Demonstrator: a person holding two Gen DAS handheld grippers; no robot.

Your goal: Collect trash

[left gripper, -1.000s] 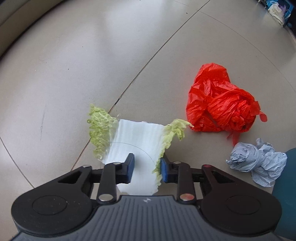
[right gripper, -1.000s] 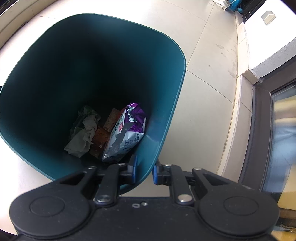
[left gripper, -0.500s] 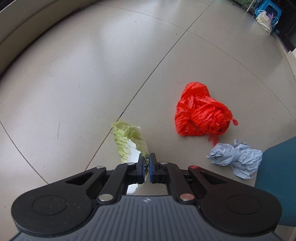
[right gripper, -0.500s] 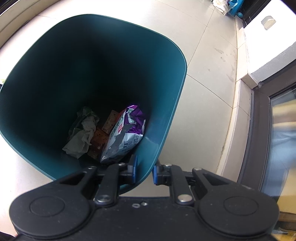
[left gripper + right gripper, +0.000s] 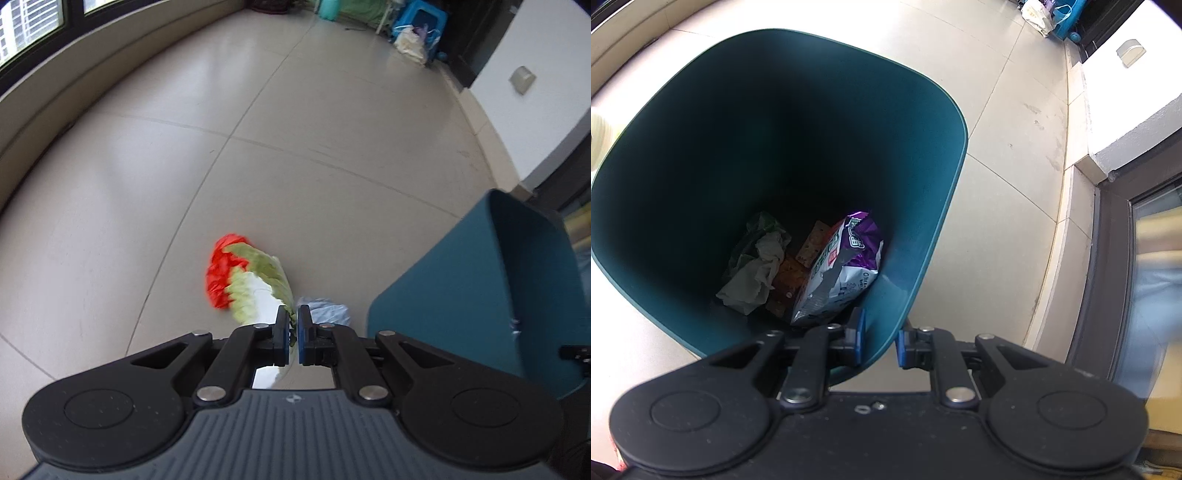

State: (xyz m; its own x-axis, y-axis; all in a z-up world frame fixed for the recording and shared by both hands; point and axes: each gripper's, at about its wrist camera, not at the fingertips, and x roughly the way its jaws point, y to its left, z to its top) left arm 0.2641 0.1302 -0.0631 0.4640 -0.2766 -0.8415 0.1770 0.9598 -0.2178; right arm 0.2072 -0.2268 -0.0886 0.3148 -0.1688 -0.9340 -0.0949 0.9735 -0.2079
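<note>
Looking from my two wrist cameras, the biggest thing is the tiled floor (image 5: 295,147), and its far end with a blue stool (image 5: 417,18) and a pale bag (image 5: 410,40) is blurred. Next is the teal bin (image 5: 923,155); in the left view I see only its outer wall and one rim corner, cut by the frame edge. My right gripper (image 5: 879,338) is clamped on the near rim of the bin, one pad inside and one outside. At the dark bottom lie a purple snack bag (image 5: 842,269), a crumpled white tissue (image 5: 757,273) and some brown cracker pieces (image 5: 809,243), partly covered; a greenish thing behind the tissue I cannot identify. My left gripper (image 5: 291,332) is closed tight on the cabbage leaf (image 5: 258,284), which hangs above the floor, left of the bin. The leaf hides most of the red plastic bag (image 5: 218,273) on the floor, and the grey paper ball (image 5: 328,312) shows only partly behind the right pad
</note>
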